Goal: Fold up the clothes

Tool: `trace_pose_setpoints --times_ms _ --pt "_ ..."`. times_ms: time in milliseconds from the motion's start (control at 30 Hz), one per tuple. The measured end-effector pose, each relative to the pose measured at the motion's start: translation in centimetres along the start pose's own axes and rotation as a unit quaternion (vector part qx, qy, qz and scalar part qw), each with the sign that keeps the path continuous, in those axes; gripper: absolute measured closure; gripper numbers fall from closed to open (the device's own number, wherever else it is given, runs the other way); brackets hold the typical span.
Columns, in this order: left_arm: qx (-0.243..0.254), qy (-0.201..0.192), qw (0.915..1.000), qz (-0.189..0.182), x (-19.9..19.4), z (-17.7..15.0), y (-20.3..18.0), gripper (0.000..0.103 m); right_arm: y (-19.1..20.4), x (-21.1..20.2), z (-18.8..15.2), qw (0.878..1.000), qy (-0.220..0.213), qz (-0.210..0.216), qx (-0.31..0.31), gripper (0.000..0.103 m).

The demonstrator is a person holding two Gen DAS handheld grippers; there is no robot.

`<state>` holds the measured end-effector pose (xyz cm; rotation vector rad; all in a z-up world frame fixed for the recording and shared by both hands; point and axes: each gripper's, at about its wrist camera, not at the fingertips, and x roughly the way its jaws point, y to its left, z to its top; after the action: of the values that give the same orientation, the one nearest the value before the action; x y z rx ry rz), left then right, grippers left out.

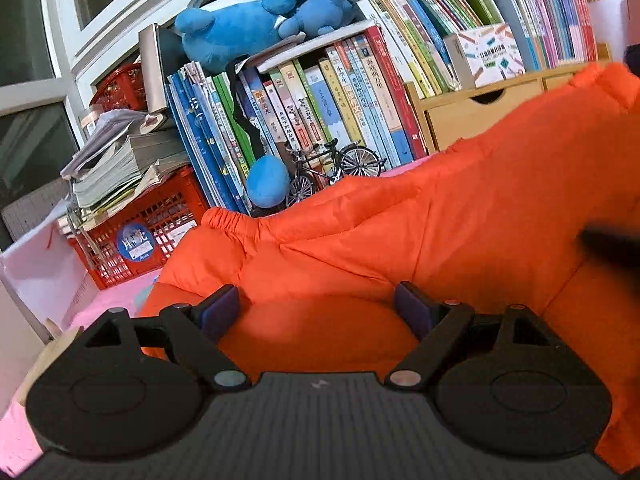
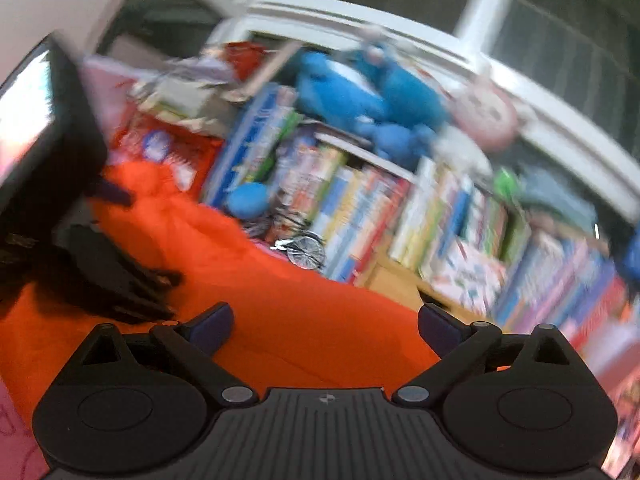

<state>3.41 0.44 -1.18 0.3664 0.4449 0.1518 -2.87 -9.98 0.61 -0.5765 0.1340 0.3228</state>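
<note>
Left gripper (image 1: 318, 310) and right gripper (image 2: 325, 322): both spread wide, nothing held, each over the one orange garment (image 1: 440, 220) heaped on a pink surface (image 1: 116, 296). Behind: one model bicycle (image 1: 332, 168), one red crate (image 1: 140, 228), book rows (image 1: 360, 80), blue plush toys (image 1: 256, 12). Right view blurred; plush count unclear.
</note>
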Motion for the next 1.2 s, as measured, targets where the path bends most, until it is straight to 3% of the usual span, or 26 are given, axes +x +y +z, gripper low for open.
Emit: trace_pose_setpoints --times_ms 67,200,567,967,1200 --pt "-0.003 0.007 1.0 -0.004 0.2 0.0 0.2 0.015 0.9 0.9 -0.6 1.0 0.022 -0.001 -0.021 0.006" --pt "-0.005 0.017 0.9997 -0.015 0.8 0.0 0.6 0.012 -0.4 2.1 -2.5 0.998 0.065 0.005 0.01 0.006" --pt "-0.024 0.02 0.9991 -0.028 1.3 -0.2 1.4 0.006 -7.7 0.6 -8.3 0.985 0.147 -0.075 0.058 0.006" --pt "-0.038 0.015 0.9987 -0.032 1.1 -0.6 2.2 0.004 -10.2 -1.0 -11.2 0.974 0.185 -0.115 0.066 0.005" --pt "-0.025 0.01 0.9996 0.001 1.4 -1.5 3.8 0.0 -11.0 -1.4 -11.9 0.97 0.196 -0.123 0.071 0.005"
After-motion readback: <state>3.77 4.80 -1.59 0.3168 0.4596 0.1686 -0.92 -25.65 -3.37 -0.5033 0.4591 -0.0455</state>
